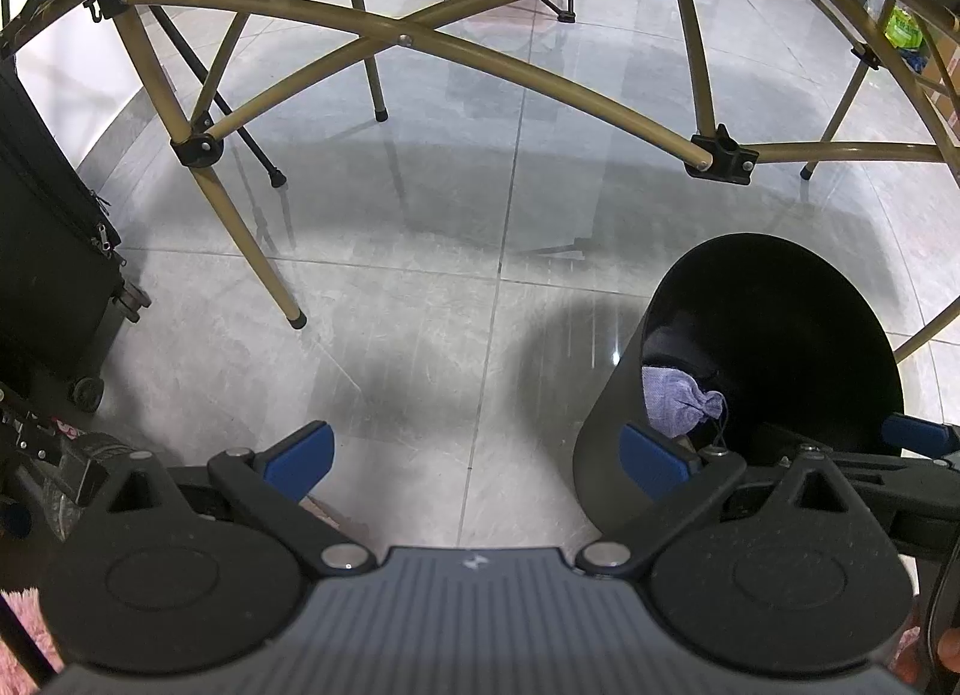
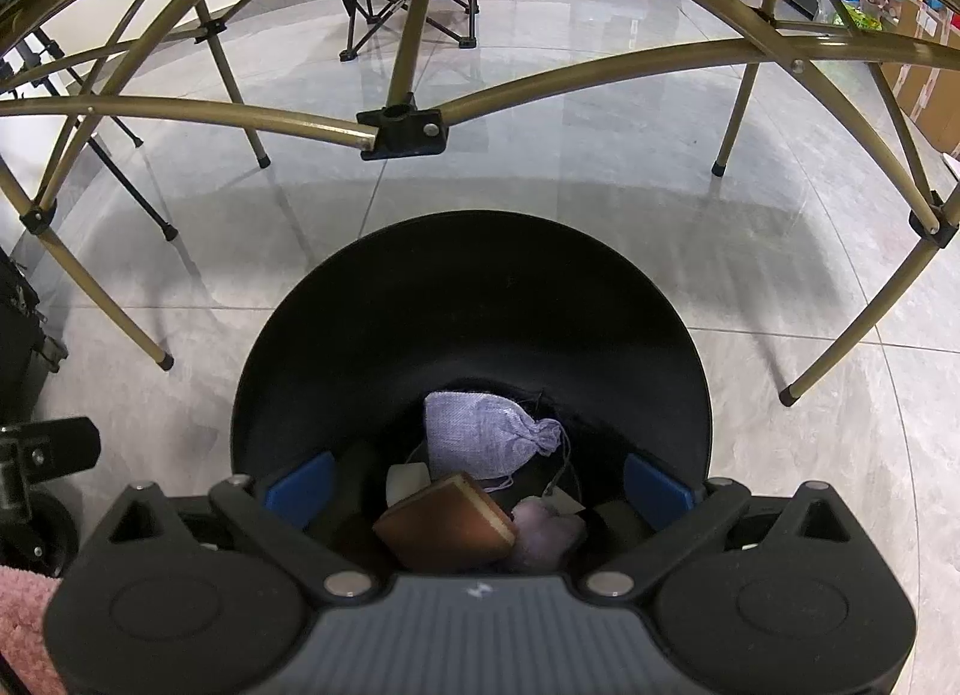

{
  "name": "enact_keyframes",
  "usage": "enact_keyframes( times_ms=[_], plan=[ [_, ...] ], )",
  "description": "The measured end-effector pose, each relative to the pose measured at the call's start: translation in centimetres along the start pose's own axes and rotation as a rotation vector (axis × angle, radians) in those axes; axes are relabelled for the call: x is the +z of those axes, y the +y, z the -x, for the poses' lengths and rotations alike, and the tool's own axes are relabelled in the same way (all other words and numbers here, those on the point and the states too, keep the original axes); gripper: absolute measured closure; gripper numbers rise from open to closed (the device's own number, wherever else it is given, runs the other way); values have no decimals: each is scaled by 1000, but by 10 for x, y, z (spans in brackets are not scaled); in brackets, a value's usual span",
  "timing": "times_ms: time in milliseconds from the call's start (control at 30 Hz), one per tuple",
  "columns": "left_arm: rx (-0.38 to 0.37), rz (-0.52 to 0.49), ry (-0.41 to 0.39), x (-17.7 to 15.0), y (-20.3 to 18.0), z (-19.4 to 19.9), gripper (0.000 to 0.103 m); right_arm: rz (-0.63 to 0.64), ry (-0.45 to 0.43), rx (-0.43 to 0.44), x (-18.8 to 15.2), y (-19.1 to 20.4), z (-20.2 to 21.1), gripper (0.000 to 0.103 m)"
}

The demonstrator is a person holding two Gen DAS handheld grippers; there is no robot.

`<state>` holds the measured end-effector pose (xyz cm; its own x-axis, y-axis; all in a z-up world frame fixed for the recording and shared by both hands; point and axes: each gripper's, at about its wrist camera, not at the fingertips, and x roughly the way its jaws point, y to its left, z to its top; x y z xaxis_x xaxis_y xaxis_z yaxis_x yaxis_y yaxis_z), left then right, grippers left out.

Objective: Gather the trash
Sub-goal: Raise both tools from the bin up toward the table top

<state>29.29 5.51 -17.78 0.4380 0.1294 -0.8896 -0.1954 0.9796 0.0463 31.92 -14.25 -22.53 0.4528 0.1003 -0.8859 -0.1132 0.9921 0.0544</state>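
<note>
Risk from here: snagging the drawstring of the lilac pouch (image 2: 480,442) or knocking the rim of the black bin (image 2: 288,335) on pulling out, given the right gripper (image 2: 478,482) spread wide and empty just above the bin's mouth. Inside the bin: pouch soft, woven, tied at the neck, lying beside a brown block (image 2: 447,521). Left gripper (image 1: 477,455) likewise released, holding nothing, just beside the bin.

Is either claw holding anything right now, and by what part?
Nothing is held. The right claw stands open over the bin; the left claw is open over bare floor.
</note>
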Motion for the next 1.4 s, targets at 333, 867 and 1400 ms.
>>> enact_keyframes(
  times_ms=[333, 867, 1400],
  plan=[
    [1, -9, 11, -1, -1, -2, 0, -7, 64, -15, -1, -1, -1, 0],
    [-17, -16, -3, -6, -3, 22, 0, -46, 116, 17, -7, -9, 20, 0],
    [-21, -51, -43, -15, -8, 71, 0, -71, 59, 44, -17, -30, 86, 0]
  ],
)
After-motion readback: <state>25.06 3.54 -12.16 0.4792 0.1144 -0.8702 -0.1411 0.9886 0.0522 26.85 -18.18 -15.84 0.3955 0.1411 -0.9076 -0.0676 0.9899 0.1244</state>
